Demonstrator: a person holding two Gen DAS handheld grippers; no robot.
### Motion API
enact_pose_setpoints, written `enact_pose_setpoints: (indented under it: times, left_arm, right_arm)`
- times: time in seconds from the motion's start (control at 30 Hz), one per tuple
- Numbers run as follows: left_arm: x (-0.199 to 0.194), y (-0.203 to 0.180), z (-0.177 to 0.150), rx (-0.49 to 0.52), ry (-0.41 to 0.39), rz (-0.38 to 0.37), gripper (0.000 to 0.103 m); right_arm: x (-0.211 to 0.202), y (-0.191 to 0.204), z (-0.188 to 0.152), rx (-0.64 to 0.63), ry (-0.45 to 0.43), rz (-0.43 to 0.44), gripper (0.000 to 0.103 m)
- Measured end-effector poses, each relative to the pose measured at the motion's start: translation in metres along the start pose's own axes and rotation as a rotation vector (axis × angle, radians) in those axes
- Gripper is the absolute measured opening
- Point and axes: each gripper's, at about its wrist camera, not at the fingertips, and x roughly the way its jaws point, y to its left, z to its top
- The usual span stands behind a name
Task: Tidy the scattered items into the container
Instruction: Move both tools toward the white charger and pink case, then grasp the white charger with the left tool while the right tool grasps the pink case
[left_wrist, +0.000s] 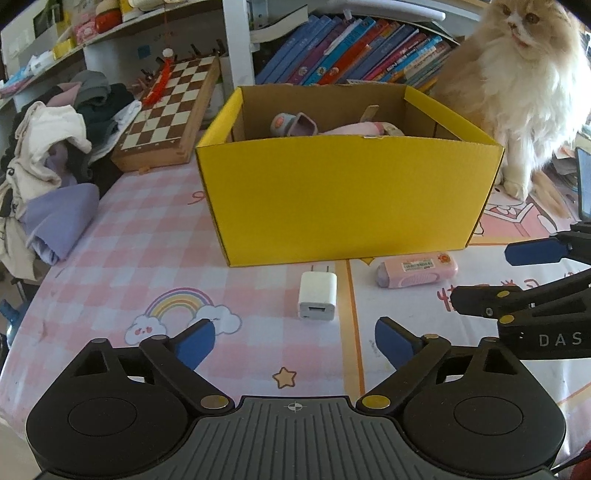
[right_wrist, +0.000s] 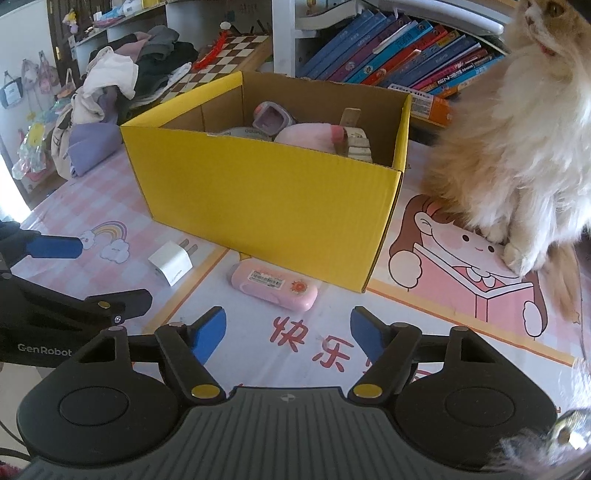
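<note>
The left gripper (left_wrist: 293, 343) is held with its blue-padded jaws spread wide and empty; the right gripper (right_wrist: 288, 332) is likewise parted, with nothing between its pads. In the left wrist view, a white cube-shaped plug-in charger (left_wrist: 317, 297) lies at twelve o'clock just ahead of the open jaws, and a pink oblong plastic case (left_wrist: 417, 274) lies at two o'clock. Both rest on the pink checked tablecloth (left_wrist: 147, 240) close to the near wall of the yellow corrugated cardboard box (left_wrist: 343, 199), which already holds several pinkish items.

A fluffy cream long-haired cat (right_wrist: 517, 147) sits at two o'clock beside the box; a paw or a sudden shift could knock an item or block a reach. The two grippers are close together, so a collision is judged possible if both advance.

Only the right wrist view shows the charger's prongs clearly and the cat's paw resting on the tablecloth print.
</note>
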Motion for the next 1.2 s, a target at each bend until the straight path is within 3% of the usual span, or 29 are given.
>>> enact_pose_setpoints:
  times: [0.87,1.2]
  left_arm:
    - [0.049,0.001,0.024,0.016,0.021,-0.046,0.068]
    - [0.057,0.002,0.022,0.025,0.057,-0.069,0.048]
  right_arm:
    - [0.025,-0.02,0.009,0.062,0.023,0.033,0.07]
    - [0.039,-0.019,0.013,0.054,0.021,0.051,0.069]
